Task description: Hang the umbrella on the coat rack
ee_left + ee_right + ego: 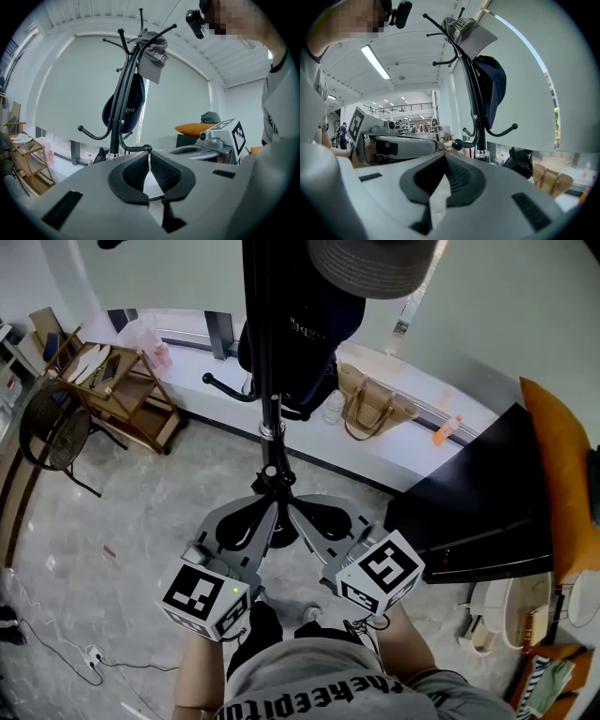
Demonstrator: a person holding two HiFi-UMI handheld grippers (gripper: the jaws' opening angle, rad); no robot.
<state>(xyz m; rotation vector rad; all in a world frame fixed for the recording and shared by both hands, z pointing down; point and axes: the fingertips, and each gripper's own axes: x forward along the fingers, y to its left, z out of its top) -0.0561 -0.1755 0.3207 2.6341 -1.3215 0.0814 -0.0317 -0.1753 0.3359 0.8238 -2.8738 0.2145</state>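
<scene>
Both pairs of tongs sit low and nearly level in front of the person, and both are empty. The left tongs [149, 159] have their pads pressed together with nothing between them. The right tongs [445, 159] are clamped shut on nothing as well.

So where is the umbrella? I cannot pick one out in any view: not in the tongs, and not on the floor [141, 521] nearby. On the coat rack [265, 352] there is a grey hat [375, 263] on top and a dark blue cloth thing [305, 343] below it. Whether that blue thing is the umbrella, I cannot tell.

Here is the relation that matters. The coat rack stands dead ahead, at 12 o'clock from the pair, with its pole upright and rising between the two sets of tips. From the left tongs the pole sits at about 11 o'clock and from the right tongs at about 1 o'clock, so neither hand looks clearly nearer.

A low hook [136, 149] with a ball end shows just above the left tips. A bare hook [225, 388] sticks out toward 10 o'clock in the head view.

My read is that hanging cannot start from here with nothing gripped. If an umbrella has yet to be fetched, it lies out of view. That bare hook looks the easiest to reach, and it favours the left hand.
</scene>
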